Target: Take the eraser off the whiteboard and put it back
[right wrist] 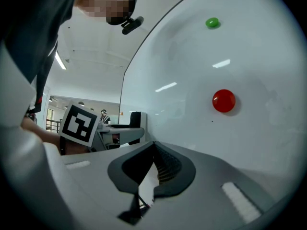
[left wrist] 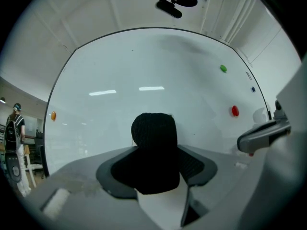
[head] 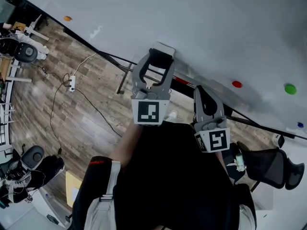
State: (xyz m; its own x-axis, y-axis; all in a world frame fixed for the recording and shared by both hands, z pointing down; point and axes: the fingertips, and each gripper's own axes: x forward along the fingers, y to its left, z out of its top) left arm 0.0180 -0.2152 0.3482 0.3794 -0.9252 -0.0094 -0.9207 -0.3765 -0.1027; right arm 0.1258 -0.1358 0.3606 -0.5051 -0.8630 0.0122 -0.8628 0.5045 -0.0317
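The white eraser (head: 163,47) sits on the whiteboard (head: 206,23). My left gripper (head: 161,56) points at the board with its jaws spread wide around the eraser, and the black pads lie against its two sides. In the left gripper view one black pad fills the middle, and only a white corner of the eraser (left wrist: 170,115) peeks past it. My right gripper (head: 205,96) hovers lower right of the left one, close to the board, jaws together and nothing in them. Its tips (right wrist: 152,150) meet below the red magnet (right wrist: 223,100).
Magnets dot the board: red (head: 237,84), green (head: 289,88), orange (head: 67,18) and blue (head: 300,125). Below the board are its stand legs, a black office chair (head: 271,164) at the right, and a power strip (head: 72,84) with cables on the wood floor. A person (left wrist: 14,128) stands far left.
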